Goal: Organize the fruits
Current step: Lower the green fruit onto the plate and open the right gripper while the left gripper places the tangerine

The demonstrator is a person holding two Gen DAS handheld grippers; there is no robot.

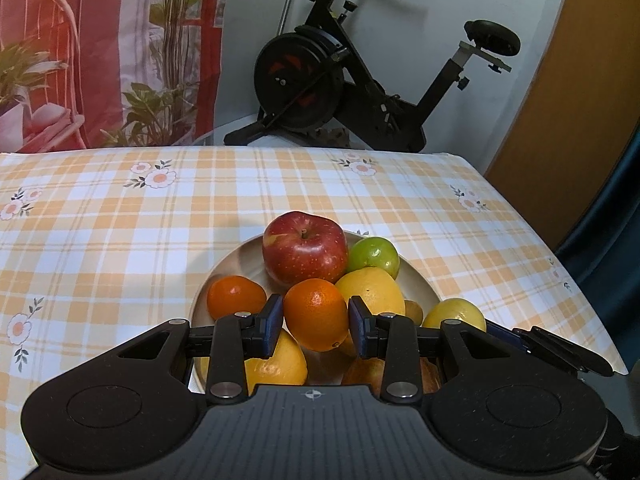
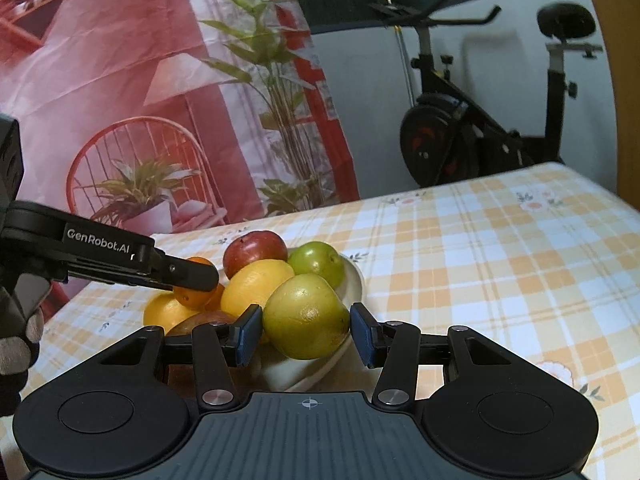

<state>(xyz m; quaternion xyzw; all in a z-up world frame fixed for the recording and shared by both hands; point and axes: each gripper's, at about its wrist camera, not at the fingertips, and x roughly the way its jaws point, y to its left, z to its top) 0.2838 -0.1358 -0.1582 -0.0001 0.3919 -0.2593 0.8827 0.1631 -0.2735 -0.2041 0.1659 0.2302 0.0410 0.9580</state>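
The plate [image 1: 224, 268] of piled fruit sits near the tabletop's near edge, toward its right side. The left gripper [image 1: 316, 322] is clamped on an orange [image 1: 316, 314] atop the heap; the right gripper [image 2: 306, 330] pinches a yellow-green fruit [image 2: 306, 322] at the plate's right rim. I judge 2 lifts together could topple the red apple [image 1: 304, 248] or roll a lemon [image 1: 370, 290] off.
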